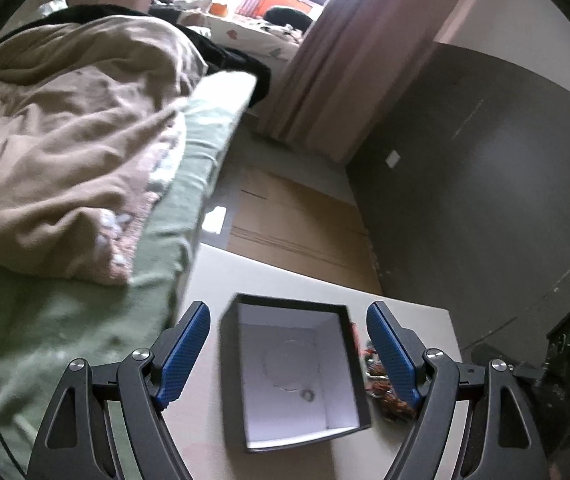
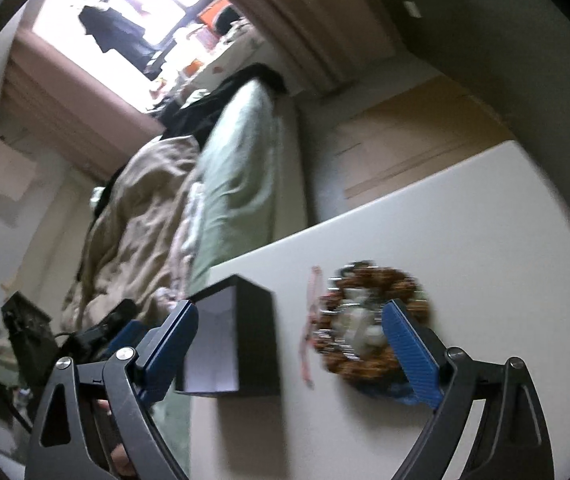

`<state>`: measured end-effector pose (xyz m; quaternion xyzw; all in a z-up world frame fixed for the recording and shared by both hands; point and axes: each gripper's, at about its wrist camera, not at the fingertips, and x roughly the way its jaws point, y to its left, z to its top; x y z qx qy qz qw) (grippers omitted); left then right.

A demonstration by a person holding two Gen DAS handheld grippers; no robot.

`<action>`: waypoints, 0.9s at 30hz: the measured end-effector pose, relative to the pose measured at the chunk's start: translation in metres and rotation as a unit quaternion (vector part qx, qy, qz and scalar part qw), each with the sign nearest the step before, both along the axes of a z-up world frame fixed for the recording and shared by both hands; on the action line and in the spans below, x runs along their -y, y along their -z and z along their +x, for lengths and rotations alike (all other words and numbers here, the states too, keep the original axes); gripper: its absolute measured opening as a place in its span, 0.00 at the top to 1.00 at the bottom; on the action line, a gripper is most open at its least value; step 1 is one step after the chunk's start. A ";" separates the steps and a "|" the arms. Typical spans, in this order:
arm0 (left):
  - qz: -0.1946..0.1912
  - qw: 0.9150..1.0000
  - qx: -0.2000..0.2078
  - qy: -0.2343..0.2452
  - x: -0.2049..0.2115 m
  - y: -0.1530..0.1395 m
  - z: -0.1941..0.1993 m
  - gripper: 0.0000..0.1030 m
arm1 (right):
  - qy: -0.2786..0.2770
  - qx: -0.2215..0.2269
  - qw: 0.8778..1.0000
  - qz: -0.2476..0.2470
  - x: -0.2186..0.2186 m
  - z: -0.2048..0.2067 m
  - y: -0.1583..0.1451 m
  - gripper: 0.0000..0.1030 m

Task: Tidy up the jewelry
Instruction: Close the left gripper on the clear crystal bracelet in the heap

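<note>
Left tongs (image 1: 288, 354) hang wide open over the white table (image 1: 269, 276), and the black box (image 1: 293, 372) sits right between the blue pads, neither pad touching its walls. Its white inside is on show: a thin, pale ring-shaped trace on the floor of the box and a small ring (image 1: 308, 396) near the corner closest to the tongs. Just outside the box wall, tucked against the right pad, a tangle of brown beaded jewelry (image 1: 385, 392) lies on the table.

Over to the right tongs (image 2: 290, 350), released too, jaws spread wide with nothing pinched between them. The same black box (image 2: 245, 340) stands just inside the left pad, and the heap of brown beads (image 2: 369, 320) with pale pieces in its middle lies just inside the right pad, blurred. A thin pink cord (image 2: 310, 320) runs down the table between box and heap. Beyond both tongs, a rumpled beige blanket (image 1: 69, 148) covers a green-sheeted bed (image 1: 157, 280).
</note>
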<state>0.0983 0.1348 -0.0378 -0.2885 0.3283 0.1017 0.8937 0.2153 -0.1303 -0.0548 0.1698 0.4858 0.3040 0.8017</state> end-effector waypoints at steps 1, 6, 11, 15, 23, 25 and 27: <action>-0.003 1.000 0.001 0.006 0.004 0.000 0.002 0.21 | 0.004 0.000 1.000 -0.004 0.004 0.001 0.000 0.09; 0.002 0.999 0.001 0.032 0.022 0.000 0.009 0.21 | 0.018 0.003 0.999 -0.030 0.023 0.002 0.002 0.09; 0.015 0.998 0.002 0.057 0.044 0.000 0.016 0.23 | 0.026 0.003 0.999 -0.042 0.039 0.004 0.003 0.16; 0.028 0.996 0.000 0.079 0.064 0.000 0.022 0.29 | 0.039 -0.008 0.998 -0.047 0.055 0.007 0.006 0.21; 0.040 0.992 -0.022 0.120 0.102 0.008 0.044 0.46 | 0.071 -0.035 0.996 -0.047 0.084 0.014 0.012 0.23; 0.038 0.991 -0.027 0.128 0.111 0.012 0.050 0.48 | 0.080 -0.038 0.995 -0.044 0.093 0.015 0.012 0.23; 0.046 0.989 -0.034 0.135 0.122 0.016 0.057 0.50 | 0.090 -0.044 0.994 -0.044 0.102 0.016 0.013 0.23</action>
